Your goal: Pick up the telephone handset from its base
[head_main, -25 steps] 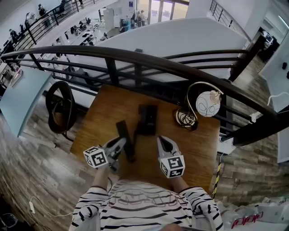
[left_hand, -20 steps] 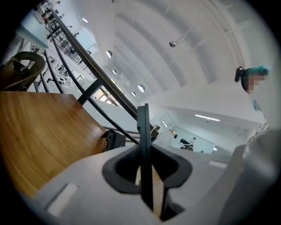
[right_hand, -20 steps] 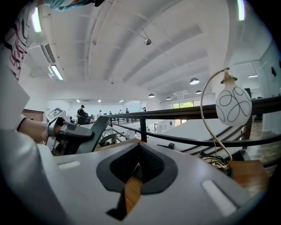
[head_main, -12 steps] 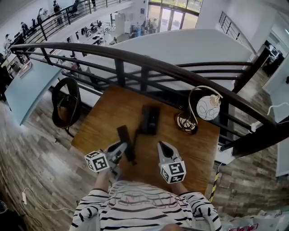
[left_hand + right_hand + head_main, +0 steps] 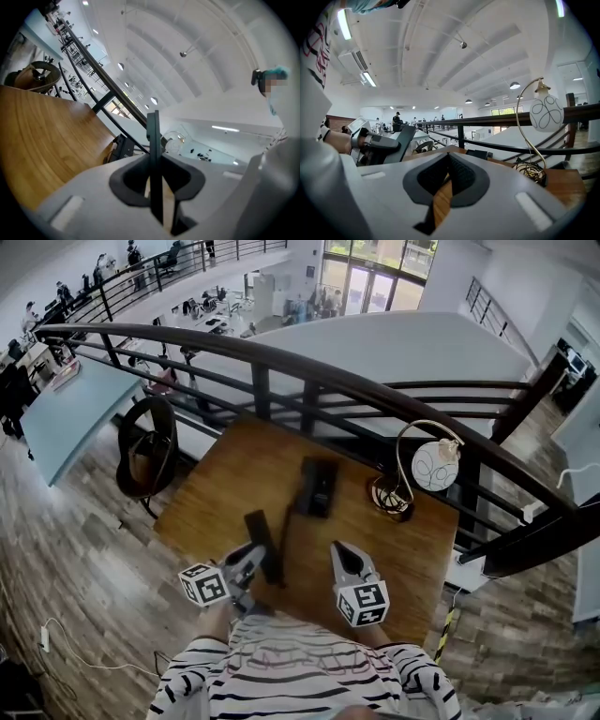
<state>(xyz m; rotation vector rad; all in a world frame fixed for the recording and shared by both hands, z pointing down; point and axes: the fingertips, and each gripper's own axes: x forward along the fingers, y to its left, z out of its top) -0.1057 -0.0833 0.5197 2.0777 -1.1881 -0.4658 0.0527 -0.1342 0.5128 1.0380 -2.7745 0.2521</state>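
The black telephone handset (image 5: 262,545) hangs above the wooden table (image 5: 225,484), clear of its black base (image 5: 317,486). My left gripper (image 5: 253,557) is shut on its near end. A thin cord (image 5: 287,515) runs from the handset to the base. In the left gripper view the handset (image 5: 153,154) stands edge-on between the pads, with the base (image 5: 124,146) beyond it. My right gripper (image 5: 339,552) is shut and empty, just right of the handset. In the right gripper view the left gripper and handset (image 5: 399,140) show at the left, the base (image 5: 478,153) ahead.
A desk lamp with a white globe shade (image 5: 433,465) and a coiled foot (image 5: 389,495) stands at the table's back right. A dark railing (image 5: 309,381) runs behind the table. A black round chair (image 5: 145,456) stands to the table's left.
Both grippers have drawn back toward the near edge of the table. The handset has gone with the left gripper, a little farther from the base.
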